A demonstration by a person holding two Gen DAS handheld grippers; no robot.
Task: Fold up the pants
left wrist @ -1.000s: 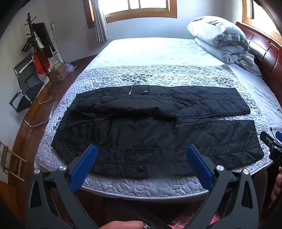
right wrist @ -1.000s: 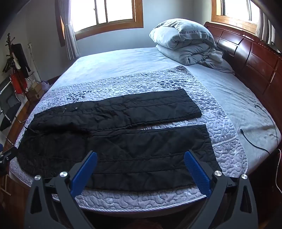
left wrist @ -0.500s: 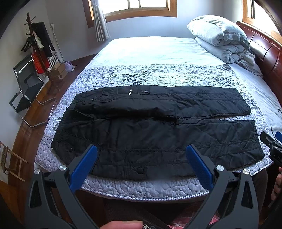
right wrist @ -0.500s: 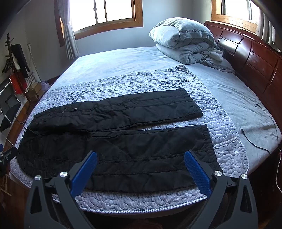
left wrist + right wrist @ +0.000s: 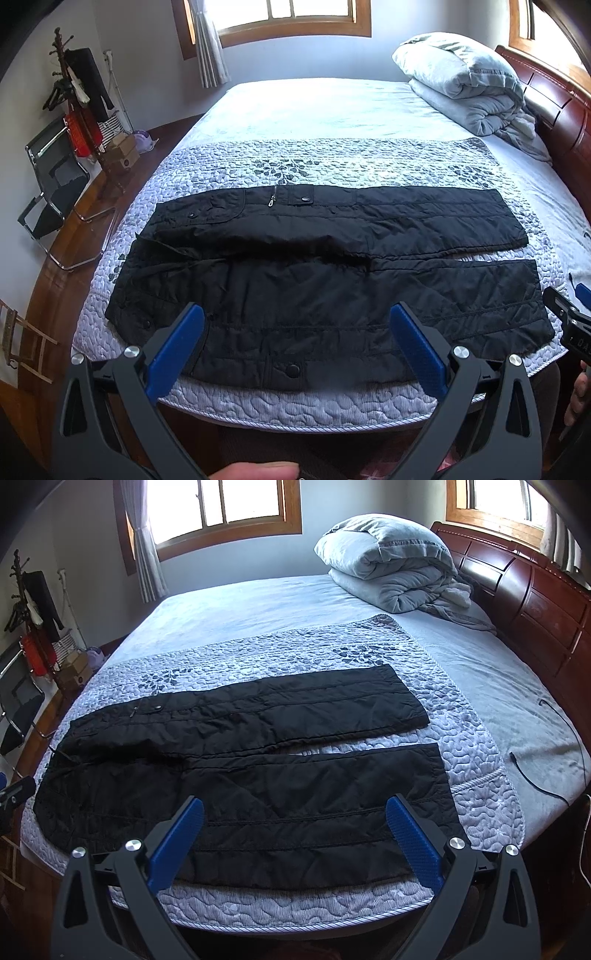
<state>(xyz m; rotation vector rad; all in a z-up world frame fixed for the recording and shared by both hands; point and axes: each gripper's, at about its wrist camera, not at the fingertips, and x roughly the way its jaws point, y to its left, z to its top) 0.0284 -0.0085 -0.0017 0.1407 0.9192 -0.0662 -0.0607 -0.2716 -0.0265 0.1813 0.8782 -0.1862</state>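
Observation:
Black quilted pants (image 5: 317, 280) lie flat on the quilted bedspread (image 5: 332, 166), waist to the left and both legs spread to the right; they also show in the right wrist view (image 5: 258, 775). My left gripper (image 5: 295, 314) is open and empty, hovering above the near leg by the waist end. My right gripper (image 5: 295, 806) is open and empty, above the near leg toward the hem. The right gripper's tip shows at the right edge of the left wrist view (image 5: 569, 321).
A folded grey duvet (image 5: 391, 561) lies at the head of the bed by the wooden headboard (image 5: 535, 602). A black cable (image 5: 535, 782) lies on the sheet at right. A chair (image 5: 51, 192) and a coat rack (image 5: 77, 96) stand left of the bed.
Both grippers have drifted slightly back from the bed, open as before. The pants have not moved.

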